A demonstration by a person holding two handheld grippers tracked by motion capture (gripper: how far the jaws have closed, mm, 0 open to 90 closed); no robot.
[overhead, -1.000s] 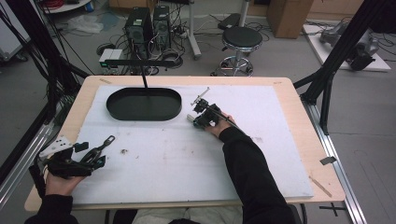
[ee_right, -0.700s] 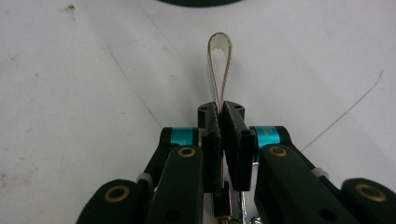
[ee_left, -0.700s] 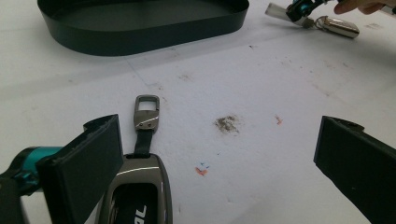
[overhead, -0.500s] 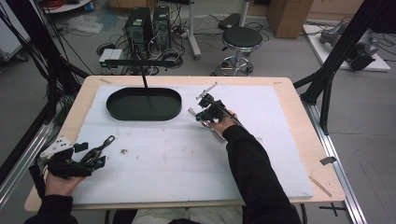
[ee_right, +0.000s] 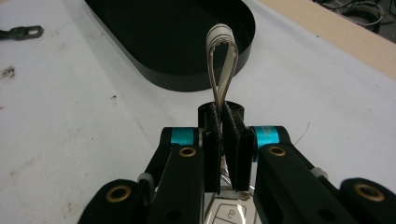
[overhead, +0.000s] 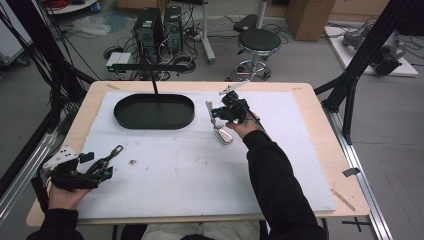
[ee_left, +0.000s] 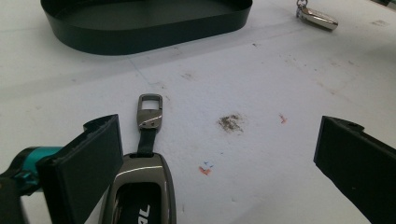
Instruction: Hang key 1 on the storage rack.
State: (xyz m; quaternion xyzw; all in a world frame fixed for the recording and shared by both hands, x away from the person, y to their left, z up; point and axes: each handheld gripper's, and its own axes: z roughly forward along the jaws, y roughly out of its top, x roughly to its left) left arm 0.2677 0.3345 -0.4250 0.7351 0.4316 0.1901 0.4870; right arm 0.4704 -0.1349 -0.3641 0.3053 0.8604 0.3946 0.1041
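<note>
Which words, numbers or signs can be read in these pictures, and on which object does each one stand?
"AL": white letters on the dark key fob between the open left gripper jaws; the rest is cut off at the picture's edge.
A small button symbol on the silver key fob whose strap the right gripper pinches: too blurred to read.
Nothing readable on the black tray.
</note>
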